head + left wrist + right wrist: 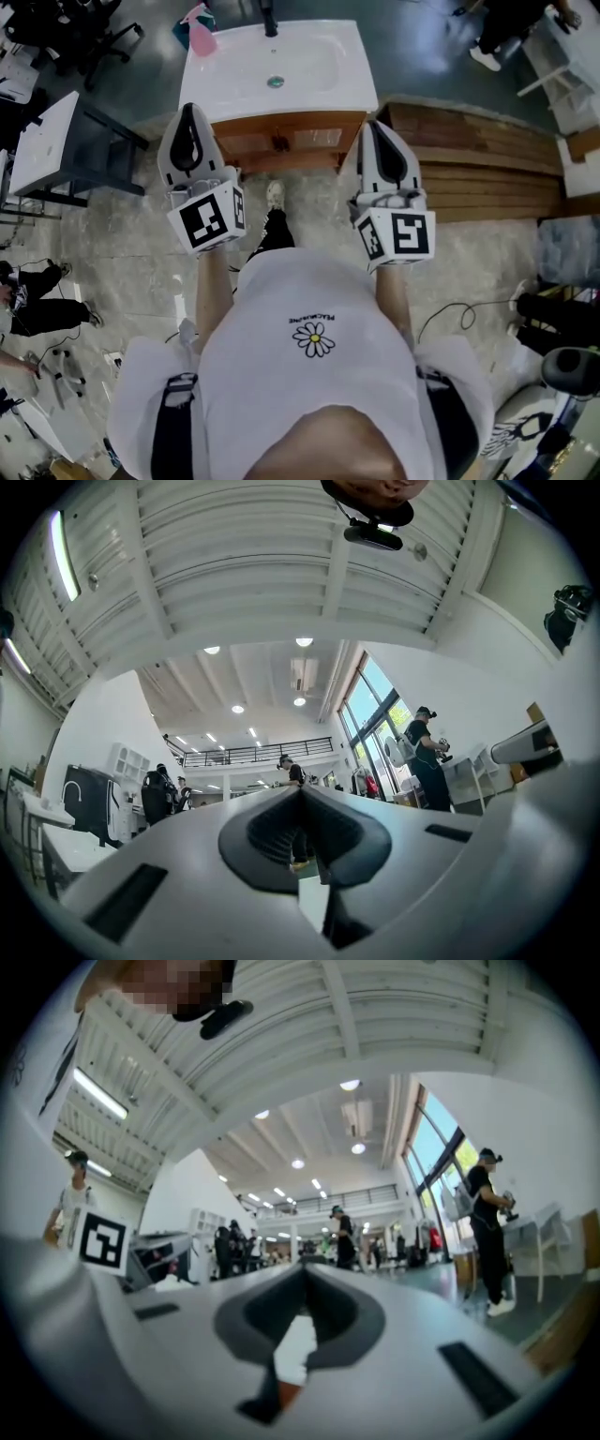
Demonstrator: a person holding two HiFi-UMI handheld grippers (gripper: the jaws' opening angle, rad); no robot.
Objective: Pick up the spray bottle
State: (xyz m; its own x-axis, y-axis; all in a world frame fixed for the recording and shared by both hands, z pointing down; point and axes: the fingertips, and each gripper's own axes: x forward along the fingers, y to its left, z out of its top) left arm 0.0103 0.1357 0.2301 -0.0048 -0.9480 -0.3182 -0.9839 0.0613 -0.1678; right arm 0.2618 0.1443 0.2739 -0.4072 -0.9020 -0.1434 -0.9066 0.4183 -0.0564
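My left tongs (191, 111) and right tongs (376, 127) are both pressed together on nothing, short of the sink (234, 89). The pink spray bottle (201, 38) sits at its far left corner. If I reach without opening, I'd likely knock it off.

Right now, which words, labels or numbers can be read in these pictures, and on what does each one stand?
"PEACEMINUSONE", as it seems, small and upside down: on the person's white shirt, above a daisy print.
Left gripper and right gripper: their cubes bear square marker patterns only, no letters.
Nothing else is readable.
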